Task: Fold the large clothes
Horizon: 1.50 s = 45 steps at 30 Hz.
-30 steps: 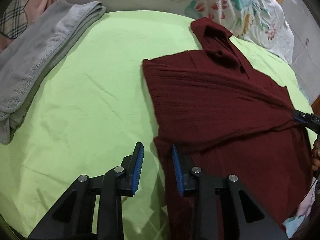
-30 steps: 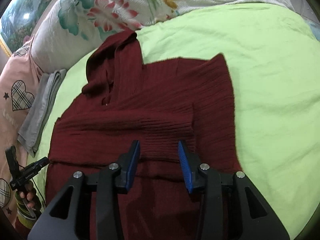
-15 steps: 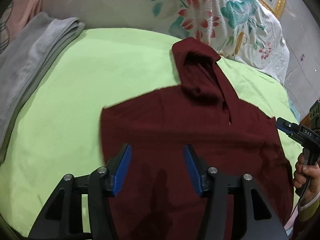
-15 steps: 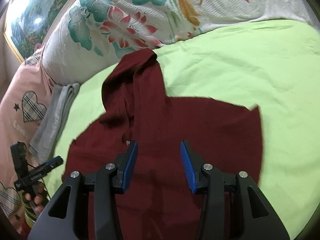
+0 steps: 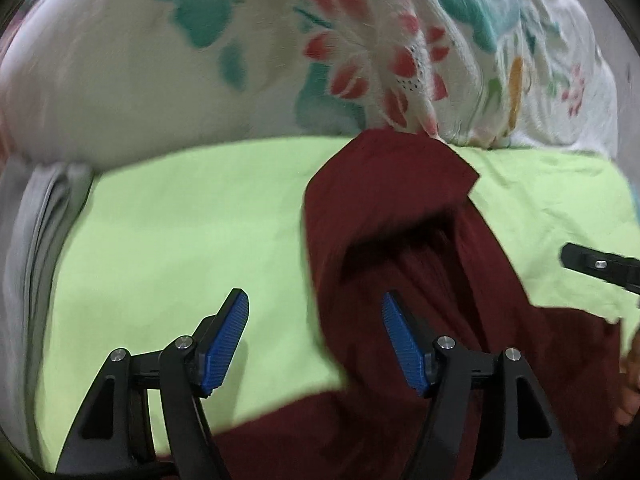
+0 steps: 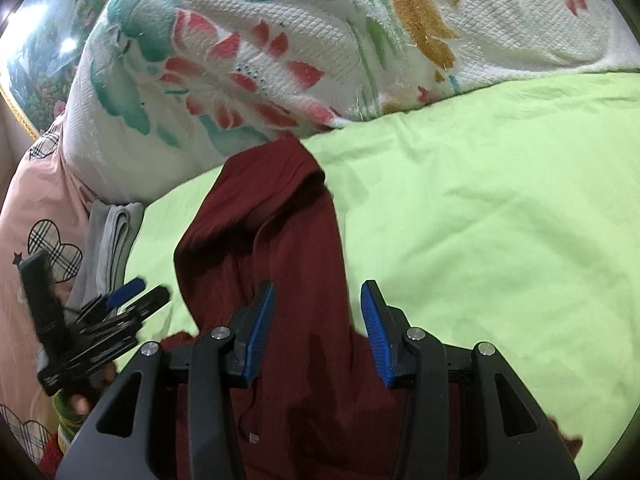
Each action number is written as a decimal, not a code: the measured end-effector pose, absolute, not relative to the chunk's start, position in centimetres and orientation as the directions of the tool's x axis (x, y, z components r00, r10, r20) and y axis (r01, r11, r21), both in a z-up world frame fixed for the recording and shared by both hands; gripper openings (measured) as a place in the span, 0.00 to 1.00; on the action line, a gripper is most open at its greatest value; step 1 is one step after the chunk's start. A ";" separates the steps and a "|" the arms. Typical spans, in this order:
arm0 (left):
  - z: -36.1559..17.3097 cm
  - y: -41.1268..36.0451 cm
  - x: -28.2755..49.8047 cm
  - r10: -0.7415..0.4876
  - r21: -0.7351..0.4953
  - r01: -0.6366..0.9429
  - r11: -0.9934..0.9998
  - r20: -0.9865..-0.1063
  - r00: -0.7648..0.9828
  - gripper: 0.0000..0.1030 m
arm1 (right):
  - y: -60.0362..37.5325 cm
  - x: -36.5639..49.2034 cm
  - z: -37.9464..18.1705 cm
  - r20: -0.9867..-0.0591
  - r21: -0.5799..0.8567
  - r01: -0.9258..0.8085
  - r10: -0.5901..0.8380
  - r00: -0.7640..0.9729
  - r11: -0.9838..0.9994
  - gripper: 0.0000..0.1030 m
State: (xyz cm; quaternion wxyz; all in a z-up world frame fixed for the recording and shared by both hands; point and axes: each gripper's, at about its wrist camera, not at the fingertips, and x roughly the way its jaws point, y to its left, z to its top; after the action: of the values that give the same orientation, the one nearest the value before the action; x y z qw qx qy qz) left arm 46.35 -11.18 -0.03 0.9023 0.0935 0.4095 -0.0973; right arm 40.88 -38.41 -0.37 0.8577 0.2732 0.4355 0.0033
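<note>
Both wrist cameras look across a lime-green bedsheet (image 5: 168,232) toward the head of the bed, and the left view is smeared with blur. The maroon hooded sweater (image 5: 400,240) lies on that sheet with its hood stretched up toward a big floral quilt (image 5: 360,60), the tip of the hood touching or just tucked under the quilt's lower edge. The body of the sweater spreads out below, under both tools.

The left gripper (image 5: 314,340) hangs over the sweater's left edge, and its jaws have just been opening; they now stand wide apart. One blue pad sits over bare green sheet, the other over maroon cloth, and neither presses on anything, so nothing is held. Its far tip shows in the right wrist view too, off to the left, beside a folded grey towel (image 6: 108,248).

The right gripper (image 6: 316,332) hovers above the sweater just below the hood, jaws about half open. Maroon fabric fills the view between the blue pads, but the pads stand clear of it on both sides, with no pinch and no bunching to be seen. Whether the tips brush the cloth I cannot tell.

At the left edge of the right view a pink cover with plaid hearts (image 6: 48,240) runs alongside the bed, next to the grey towel. A framed landscape picture (image 6: 44,72) shows behind the quilt
</note>
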 end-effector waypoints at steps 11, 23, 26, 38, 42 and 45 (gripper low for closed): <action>-2.2 -11.9 54.1 0.005 0.180 0.180 0.967 -0.719 0.695 0.03 | -40.1 45.0 -1.9 -0.740 0.480 0.224 0.255 0.623 0.848 0.44; -2.3 -5.7 56.9 -0.185 -0.110 0.157 0.982 -0.751 0.634 0.02 | -37.4 51.8 -2.8 -0.728 0.436 0.071 0.305 0.614 0.897 0.44; -1.4 -5.9 57.0 -0.202 -0.112 0.180 0.977 -0.747 0.633 0.02 | -35.7 53.6 -3.4 -0.770 0.304 0.029 0.228 0.596 0.952 0.44; 5.8 -4.4 48.0 -0.364 -0.206 0.304 0.930 -0.625 0.691 0.02 | -37.9 45.0 4.1 -0.658 0.363 0.041 0.224 0.719 0.931 0.04; 7.2 -4.2 41.3 -0.447 -0.234 0.387 0.892 -0.581 0.680 0.02 | -37.6 38.5 6.4 -0.649 0.375 0.027 0.241 0.722 0.927 0.04; 7.0 -4.5 36.0 -0.470 -0.208 0.434 0.877 -0.562 0.681 0.02 | -36.6 33.7 6.5 -0.651 0.382 0.022 0.252 0.716 0.924 0.04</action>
State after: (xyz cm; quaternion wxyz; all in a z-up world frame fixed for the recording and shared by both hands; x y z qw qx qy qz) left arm 35.99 -4.52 7.03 0.9162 -0.0286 0.3145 -0.2466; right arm 33.74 -36.58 6.47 0.9077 0.1844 0.3715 0.0633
